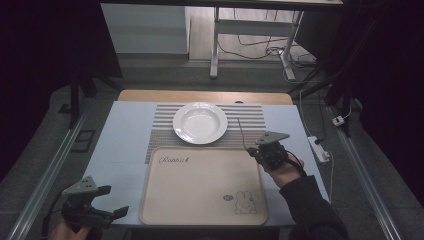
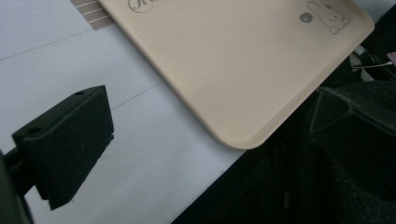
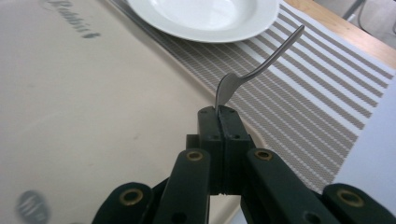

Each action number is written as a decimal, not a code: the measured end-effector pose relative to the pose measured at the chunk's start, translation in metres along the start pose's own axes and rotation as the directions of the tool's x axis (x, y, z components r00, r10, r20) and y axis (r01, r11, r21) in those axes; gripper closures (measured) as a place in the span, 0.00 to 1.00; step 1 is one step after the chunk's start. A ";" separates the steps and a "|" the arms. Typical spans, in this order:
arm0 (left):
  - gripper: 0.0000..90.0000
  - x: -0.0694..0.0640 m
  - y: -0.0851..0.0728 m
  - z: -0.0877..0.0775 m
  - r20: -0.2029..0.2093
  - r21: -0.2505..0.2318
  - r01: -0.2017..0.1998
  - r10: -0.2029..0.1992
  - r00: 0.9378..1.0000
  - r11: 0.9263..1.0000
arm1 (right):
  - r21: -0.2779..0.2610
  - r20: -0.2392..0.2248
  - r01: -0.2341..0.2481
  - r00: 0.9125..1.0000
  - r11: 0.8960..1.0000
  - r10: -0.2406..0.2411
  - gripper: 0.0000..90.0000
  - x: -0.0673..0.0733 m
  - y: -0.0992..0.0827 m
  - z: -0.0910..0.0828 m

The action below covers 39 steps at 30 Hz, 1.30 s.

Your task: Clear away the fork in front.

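Black jaws of the right gripper (image 3: 218, 112) are seen pressed fully together in the right gripper view, with a metal fork (image 3: 254, 70) pinched between their tips by its head end; the handle projects up and away toward 1 o'clock, over the striped placemat (image 3: 317, 88). In the high view the right gripper (image 1: 256, 151) is located at the 3 o'clock edge of the beige tray (image 1: 200, 220), with the white plate (image 1: 192, 135) at 11 o'clock from it and the fork's thin handle rising toward 12 o'clock. Only a short length of the fork is clamped, so slippage or rotation within the grip is judged the chief risk: the long free handle acts as a lever, and any quick swing or contact with the plate rim could twist it loose and drop it. A further risk is that the handle tip is caught on the placemat if the gripper is lowered at the present tilt. The left gripper (image 1: 111, 200) is held wide open and empty at 7 o'clock of the tray, above the pale table cover (image 2: 140, 154), well apart from the fork.
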<state>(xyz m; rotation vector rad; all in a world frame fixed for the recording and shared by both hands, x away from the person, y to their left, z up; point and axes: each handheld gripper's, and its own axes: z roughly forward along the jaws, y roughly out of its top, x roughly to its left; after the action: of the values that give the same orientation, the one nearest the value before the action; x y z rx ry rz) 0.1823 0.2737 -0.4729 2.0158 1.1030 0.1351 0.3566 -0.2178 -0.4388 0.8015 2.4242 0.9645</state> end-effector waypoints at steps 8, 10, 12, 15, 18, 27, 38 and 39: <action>0.00 -0.002 0.005 0.004 0.022 -0.011 -0.030 0.030 0.999 0.999 | -0.022 -0.079 0.007 0.997 1.000 -0.009 0.99 0.019 -0.016 -0.025; 0.00 -0.003 0.007 0.005 0.024 -0.010 -0.035 0.035 0.999 0.999 | -0.024 -0.095 0.009 0.995 1.000 -0.011 0.99 0.022 -0.019 -0.029; 0.00 -0.003 0.009 0.006 0.038 -0.011 -0.033 0.034 0.999 0.999 | -0.034 -0.120 0.006 0.993 0.999 -0.010 0.99 0.027 -0.023 -0.034; 0.00 -0.003 0.013 0.009 0.063 -0.013 -0.032 0.033 0.997 0.999 | -0.037 -0.140 0.013 0.990 0.999 -0.018 0.99 0.030 -0.025 -0.038; 0.00 -0.003 0.017 0.013 0.071 -0.002 -0.051 0.051 0.996 0.999 | -0.046 -0.183 0.027 0.982 0.999 -0.035 0.99 0.040 -0.030 -0.045; 0.00 -0.005 0.032 0.028 0.085 0.016 -0.122 0.120 0.989 0.992 | -0.069 -0.284 0.038 0.957 0.997 -0.056 0.99 0.061 -0.036 -0.054; 0.00 -0.004 0.054 0.050 0.157 0.027 -0.173 0.167 0.973 0.985 | -0.088 -0.369 0.045 0.926 0.995 -0.075 0.99 0.076 -0.036 -0.057; 0.00 -0.005 0.058 0.054 0.153 0.033 -0.191 0.184 0.971 0.981 | -0.089 -0.374 0.047 0.924 0.995 -0.078 0.99 0.077 -0.035 -0.056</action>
<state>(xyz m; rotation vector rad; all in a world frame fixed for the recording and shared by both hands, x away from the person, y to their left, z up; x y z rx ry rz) 0.2414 0.2211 -0.4669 2.1337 0.8280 0.0545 0.2546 -0.2166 -0.4382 0.5445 2.6918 1.2803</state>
